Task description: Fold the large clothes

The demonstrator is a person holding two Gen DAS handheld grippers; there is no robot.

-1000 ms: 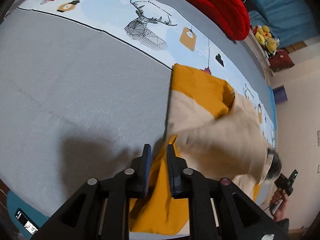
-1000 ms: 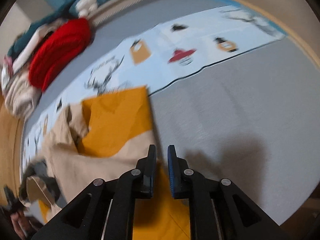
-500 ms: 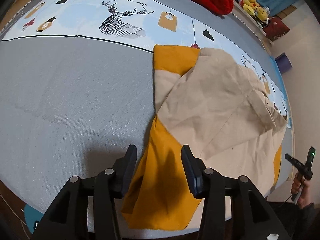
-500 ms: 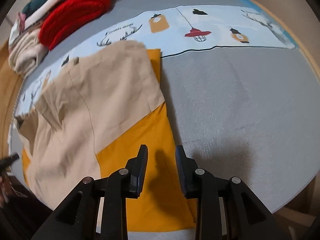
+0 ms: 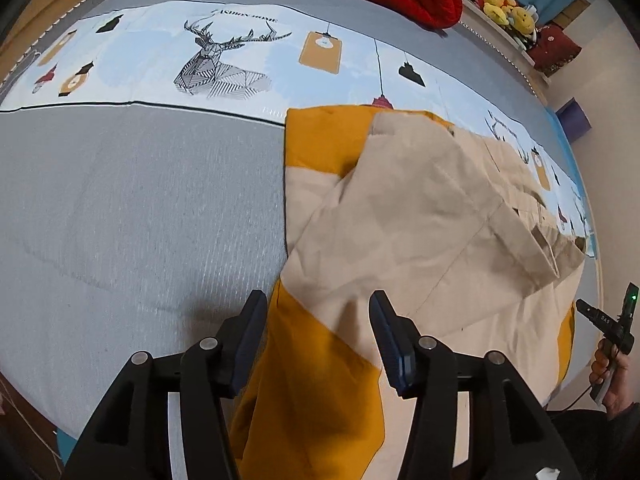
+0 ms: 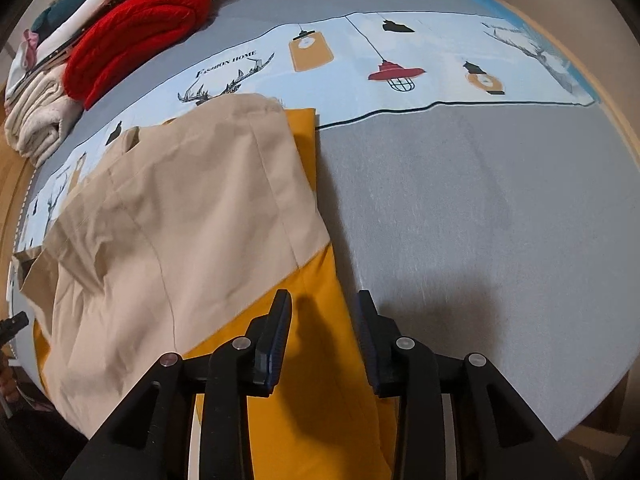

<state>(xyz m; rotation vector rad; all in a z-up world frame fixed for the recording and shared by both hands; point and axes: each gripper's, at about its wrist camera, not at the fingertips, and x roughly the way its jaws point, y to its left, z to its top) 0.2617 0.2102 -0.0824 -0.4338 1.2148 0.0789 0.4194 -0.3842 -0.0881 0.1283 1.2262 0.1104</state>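
Both tools tilt steeply down over the bed's near edge. The left gripper (image 5: pixel 318 330) and right gripper (image 6: pixel 322 330) are opening, pads clear of the beige-and-mustard garment (image 5: pixel 400 236) below (released). It lies folded, long axis running away toward the printed blue band (image 6: pixel 400 64); bare grey bedspread (image 6: pixel 480 220) lies alongside.

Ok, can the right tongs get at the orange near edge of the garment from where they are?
Probably yes. The right tongs hang just above the garment's orange panel, jaws opening and nothing gripped, with no other item between them and the cloth.
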